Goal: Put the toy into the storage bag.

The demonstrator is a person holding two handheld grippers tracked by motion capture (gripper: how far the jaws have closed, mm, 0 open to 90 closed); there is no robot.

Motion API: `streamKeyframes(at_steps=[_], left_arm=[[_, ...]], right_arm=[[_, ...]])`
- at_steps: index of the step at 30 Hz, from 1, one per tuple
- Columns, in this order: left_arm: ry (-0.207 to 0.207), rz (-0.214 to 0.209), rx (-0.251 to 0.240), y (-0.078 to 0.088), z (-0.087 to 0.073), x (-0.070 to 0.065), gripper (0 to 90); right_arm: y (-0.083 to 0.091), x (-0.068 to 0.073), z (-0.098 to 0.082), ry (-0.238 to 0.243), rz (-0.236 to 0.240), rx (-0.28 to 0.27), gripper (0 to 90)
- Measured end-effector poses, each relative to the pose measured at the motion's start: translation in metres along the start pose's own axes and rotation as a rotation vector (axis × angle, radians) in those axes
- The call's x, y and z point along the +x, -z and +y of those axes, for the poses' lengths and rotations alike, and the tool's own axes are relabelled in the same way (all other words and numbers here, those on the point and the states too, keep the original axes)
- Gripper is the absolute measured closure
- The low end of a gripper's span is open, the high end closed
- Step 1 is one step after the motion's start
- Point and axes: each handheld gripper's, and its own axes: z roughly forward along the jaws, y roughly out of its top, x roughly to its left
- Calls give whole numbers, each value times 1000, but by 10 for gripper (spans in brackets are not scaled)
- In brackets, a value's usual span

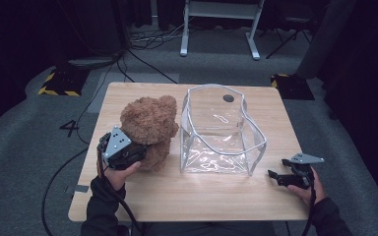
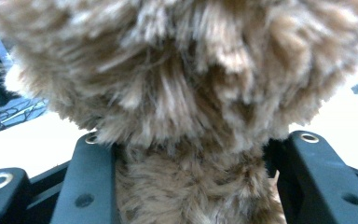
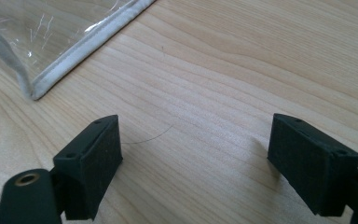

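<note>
On the left half of the wooden table (image 1: 216,196) sat the brown teddy bear (image 1: 149,129), its shaggy head toward the far edge and its near side pushed into the left gripper (image 1: 130,156). In the left gripper view the plush (image 2: 186,93) lay squarely between the two black jaws — a narrow waist of fur was pinched there, touching both inner faces, while the fuller body bulged out above and beyond the tips. The jaws stood closed on the bear, drawn in as far as the squeezed fur allowed. From above, the grey plate of that gripper hid the actual contact, and the person's left hand (image 1: 120,173) wrapped the body from below.

Just to the right of the bear, near but apart from it, stood the clear plastic bag (image 1: 221,130) with white piping, its mouth open upward and nothing visible inside but a dark round mark on its far wall.

Well off to the right, near the table's front corner, the right gripper (image 1: 274,176) rested low over bare wood — its jaws spread wide with nothing between them. In the right gripper view the bag's piped corner (image 3: 74,56) lay ahead and to the left of the fingers (image 3: 95,158), not touching them.
</note>
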Motion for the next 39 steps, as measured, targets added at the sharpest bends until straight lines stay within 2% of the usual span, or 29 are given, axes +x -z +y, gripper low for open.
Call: streamKeyframes(at_steps=[7,10,17,20,29,35,37,38,39], left_arm=[[28,-7,-71,8,10,3,494],[29,-2,-83,10,15,3,494],[41,29,-121,18,37,4,493],[46,30,-142,22,45,3,493],[30,4,-171,23,71,0,492],[-8,-18,-195,19,106,-9,493],[-15,-24,-196,17,110,-11,494],[-25,-34,-196,12,119,-14,494],[-25,-34,-196,12,119,-14,494]], right_arm=[[0,0,0,0,0,0,173],[0,0,0,0,0,0,172],[0,0,0,0,0,1,173],[0,0,0,0,0,1,173],[0,0,0,0,0,1,174],[0,0,0,1,1,1,174],[0,0,0,1,1,1,174],[0,0,0,1,1,1,175],[0,0,0,1,1,1,175]])
